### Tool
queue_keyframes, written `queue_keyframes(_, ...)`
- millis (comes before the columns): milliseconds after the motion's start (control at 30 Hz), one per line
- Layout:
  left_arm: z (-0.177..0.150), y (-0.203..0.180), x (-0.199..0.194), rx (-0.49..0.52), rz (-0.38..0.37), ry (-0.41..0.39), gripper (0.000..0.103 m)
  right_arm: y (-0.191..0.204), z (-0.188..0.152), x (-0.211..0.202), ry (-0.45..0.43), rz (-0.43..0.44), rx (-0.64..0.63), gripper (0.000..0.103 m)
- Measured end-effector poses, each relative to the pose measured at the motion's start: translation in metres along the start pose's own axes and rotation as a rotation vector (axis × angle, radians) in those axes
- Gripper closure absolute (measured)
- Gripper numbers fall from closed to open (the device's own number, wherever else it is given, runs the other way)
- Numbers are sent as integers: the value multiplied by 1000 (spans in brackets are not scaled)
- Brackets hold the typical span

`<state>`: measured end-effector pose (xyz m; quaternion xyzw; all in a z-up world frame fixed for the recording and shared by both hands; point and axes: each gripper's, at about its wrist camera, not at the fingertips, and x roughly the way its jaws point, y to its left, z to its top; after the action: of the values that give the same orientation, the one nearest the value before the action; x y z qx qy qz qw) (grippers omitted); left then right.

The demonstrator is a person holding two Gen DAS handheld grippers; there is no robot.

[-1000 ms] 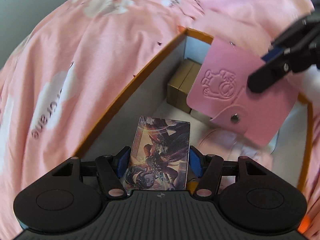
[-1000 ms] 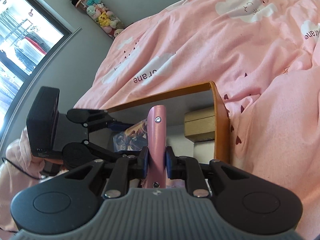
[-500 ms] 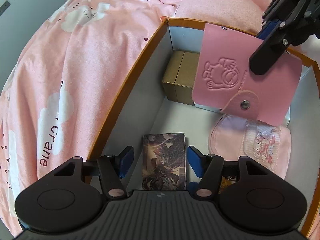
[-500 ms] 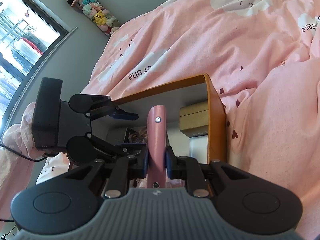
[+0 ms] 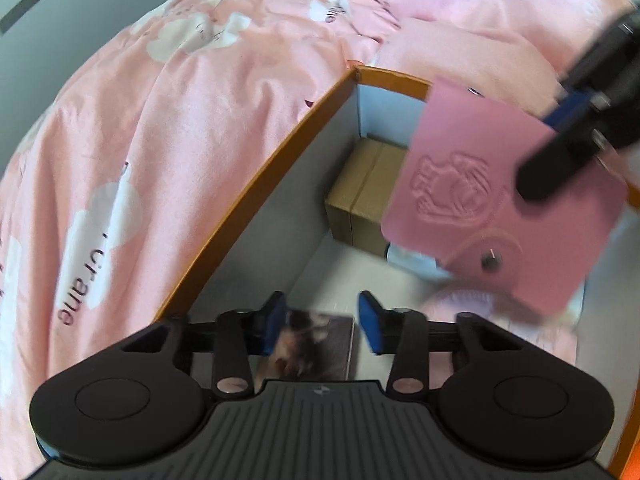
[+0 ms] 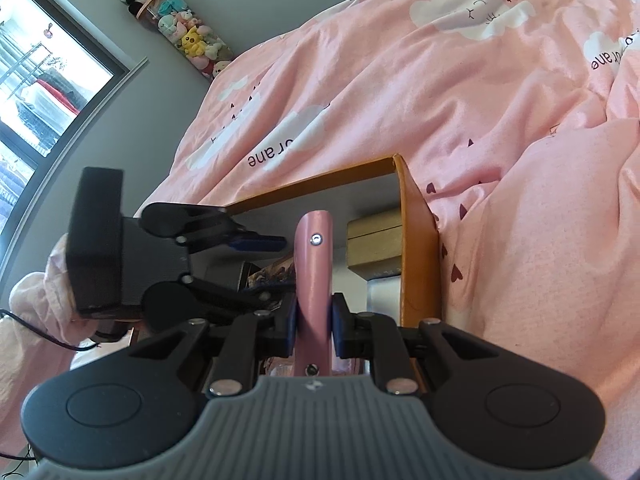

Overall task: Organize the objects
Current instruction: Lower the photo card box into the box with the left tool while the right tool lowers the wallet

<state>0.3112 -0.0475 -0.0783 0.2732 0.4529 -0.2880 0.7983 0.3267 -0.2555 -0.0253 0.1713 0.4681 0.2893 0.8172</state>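
Observation:
An orange-rimmed box (image 5: 256,196) sits on the pink duvet. A picture card (image 5: 312,344) lies flat on its floor. My left gripper (image 5: 323,324) hovers over the card with its jaws closing; the pads are apart and do not press on the card. My right gripper (image 6: 314,322) is shut on a pink snap wallet (image 6: 314,280), held upright over the box. In the left wrist view the wallet (image 5: 492,208) hangs above the box's far right, with one right finger (image 5: 560,160) across it. From the right wrist view the left gripper (image 6: 264,268) sits to the left.
A brown cardboard box (image 5: 360,196) stands in the far corner, a white item beside it. A pink cloth pouch (image 5: 480,308) lies under the wallet. A pink-sleeved arm (image 6: 32,308) holds the left gripper. Duvet (image 5: 160,140) surrounds the box; a window (image 6: 40,92) is at left.
The left gripper let go of the picture card, which now lies on the box floor, and its jaws have narrowed since half a second ago. The right gripper and wallet stayed put.

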Motion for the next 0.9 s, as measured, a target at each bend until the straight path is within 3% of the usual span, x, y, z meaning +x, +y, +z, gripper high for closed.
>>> queue_keyframes(133,2,2,13,-35,-23,9,68,-2,0,-1,-4,-7,-4,84)
queue_keyframes(367,2,-2,25,28,-64,82,78,-6,-1,1,2,0,4,84)
queue_keyframes(567,-3,-8,20,100,-134,130,79,-5,-3,3,10,6,6,84)
queue_keyframes(767,-8,5,-1,-9,-97,59,75,-6,-5,5,24,27,42,84)
queue_keyframes(900,-16,18,-27,-133,-43,14,75,-6,-8,8,48,68,98,84)
